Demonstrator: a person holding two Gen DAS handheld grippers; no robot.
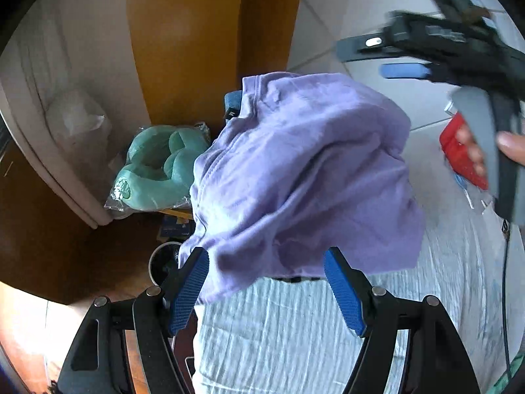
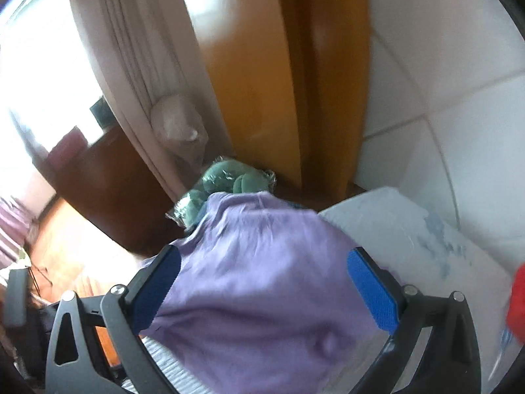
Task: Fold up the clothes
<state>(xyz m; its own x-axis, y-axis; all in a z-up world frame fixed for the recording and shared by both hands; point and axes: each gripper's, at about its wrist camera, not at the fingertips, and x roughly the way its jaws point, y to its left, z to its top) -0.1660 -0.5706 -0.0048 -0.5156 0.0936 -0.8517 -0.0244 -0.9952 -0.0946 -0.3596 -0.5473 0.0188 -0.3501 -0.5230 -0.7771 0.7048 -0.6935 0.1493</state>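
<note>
A lilac garment lies bunched on the pale striped bedsheet, near the bed's corner. My left gripper hovers over its near hem. Its blue pads stand wide apart and press on nothing. My right gripper shows blurred at the upper right of the left wrist view, held by a hand, with its fingers apart and nothing between them. In the right wrist view, my right gripper is open above the lilac garment, and the cloth fills the space below its fingers.
A green neck pillow in clear wrap sits on a dark wooden bedside stand. Behind it are an orange-brown wood panel and a pale curtain. A red object lies on the bed's right. A white pillow lies beyond the garment.
</note>
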